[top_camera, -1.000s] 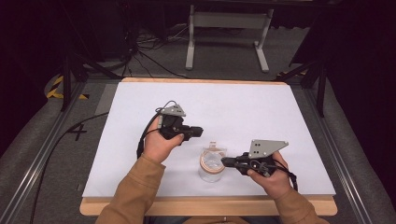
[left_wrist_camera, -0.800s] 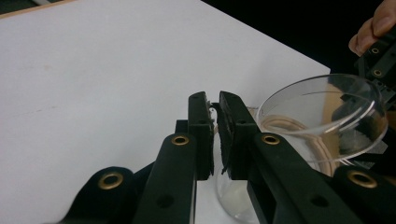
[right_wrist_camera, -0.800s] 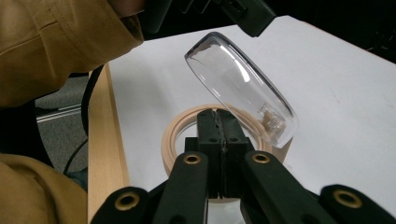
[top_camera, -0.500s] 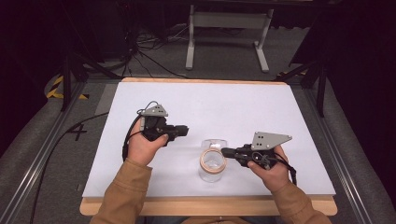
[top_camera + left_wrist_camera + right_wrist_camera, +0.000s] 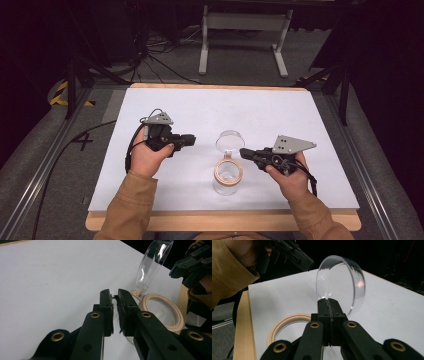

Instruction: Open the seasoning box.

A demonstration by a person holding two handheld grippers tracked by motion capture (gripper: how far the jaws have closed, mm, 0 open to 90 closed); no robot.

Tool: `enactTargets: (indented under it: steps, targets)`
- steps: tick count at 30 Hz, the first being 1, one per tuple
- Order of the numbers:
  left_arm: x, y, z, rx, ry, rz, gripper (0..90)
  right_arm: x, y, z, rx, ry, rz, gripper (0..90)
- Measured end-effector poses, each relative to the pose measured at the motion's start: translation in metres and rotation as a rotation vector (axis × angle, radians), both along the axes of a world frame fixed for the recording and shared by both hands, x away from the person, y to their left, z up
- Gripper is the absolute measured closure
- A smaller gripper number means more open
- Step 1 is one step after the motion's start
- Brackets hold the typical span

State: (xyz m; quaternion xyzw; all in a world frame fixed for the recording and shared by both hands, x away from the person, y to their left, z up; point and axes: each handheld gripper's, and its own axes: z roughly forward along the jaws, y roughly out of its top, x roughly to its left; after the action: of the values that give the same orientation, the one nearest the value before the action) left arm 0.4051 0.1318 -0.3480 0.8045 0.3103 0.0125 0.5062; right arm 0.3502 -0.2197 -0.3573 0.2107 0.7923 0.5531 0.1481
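A clear jar with a beige rim (image 5: 229,171) stands at the table's front centre. Its hinged clear lid (image 5: 230,141) is tipped up and open on the far side. My left gripper (image 5: 192,140) hovers to the jar's left, pointing at it, with its jaws a narrow crack apart (image 5: 114,293) and nothing between them. My right gripper (image 5: 243,152) comes in from the right. Its jaws are pressed together (image 5: 328,301) and their tips sit at the lower edge of the lid (image 5: 342,282). Whether they touch it I cannot tell.
White paper (image 5: 280,115) covers the wooden table, whose front edge (image 5: 225,220) lies just below the jar. A tan sleeve (image 5: 125,210) comes in from the bottom left. Beyond the table are dark floor, cables and a metal stand (image 5: 242,22).
My left hand has drawn back to the left, away from the jar's lid. The right hand has barely shifted and its jaws stay together.
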Motion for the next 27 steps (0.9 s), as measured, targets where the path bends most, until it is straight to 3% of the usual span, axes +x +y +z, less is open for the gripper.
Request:
enactTargets:
  steps: [13, 18, 27]
  targets:
    - [0.0, -0.002, 0.001, -0.003, -0.008, -0.018, 81.9, -0.003, -0.005, 0.004, 0.001, 0.0, 0.008, 90.0]
    - [-0.001, -0.001, 0.004, -0.007, -0.012, -0.021, 81.8, -0.004, -0.009, 0.007, -0.017, 0.027, 0.054, 90.0]
    - [0.0, 0.0, 0.005, -0.004, -0.014, -0.02, 81.6, -0.003, -0.02, 0.01, -0.026, 0.035, 0.044, 90.0]
